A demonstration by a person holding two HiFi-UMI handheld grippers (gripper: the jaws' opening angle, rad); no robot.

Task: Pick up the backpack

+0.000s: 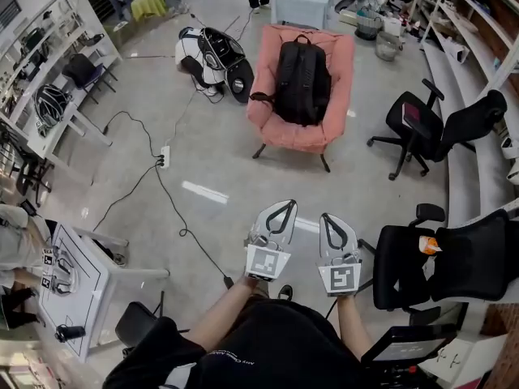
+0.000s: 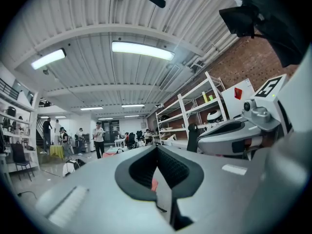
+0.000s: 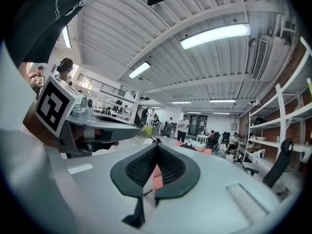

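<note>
A black backpack [image 1: 302, 80] stands upright against the back of a pink armchair [image 1: 270, 113] across the floor, straight ahead of me. My left gripper [image 1: 284, 204] and right gripper [image 1: 328, 217] are held side by side close to my body, well short of the chair. Both are shut with nothing between their jaws. In the left gripper view the left gripper [image 2: 157, 148] points level, and a sliver of the pink chair [image 2: 154, 185] shows through its jaws. In the right gripper view the right gripper [image 3: 157, 146] also points level at the pink chair [image 3: 157, 177].
Black office chairs stand at the right [image 1: 442, 128] and near right [image 1: 454, 264]. A white table [image 1: 77, 278] is at my near left. A cable [image 1: 170, 197] runs over the floor from a power strip [image 1: 164, 156]. Bags [image 1: 212, 59] lie left of the armchair. Shelves [image 1: 40, 63] line both sides.
</note>
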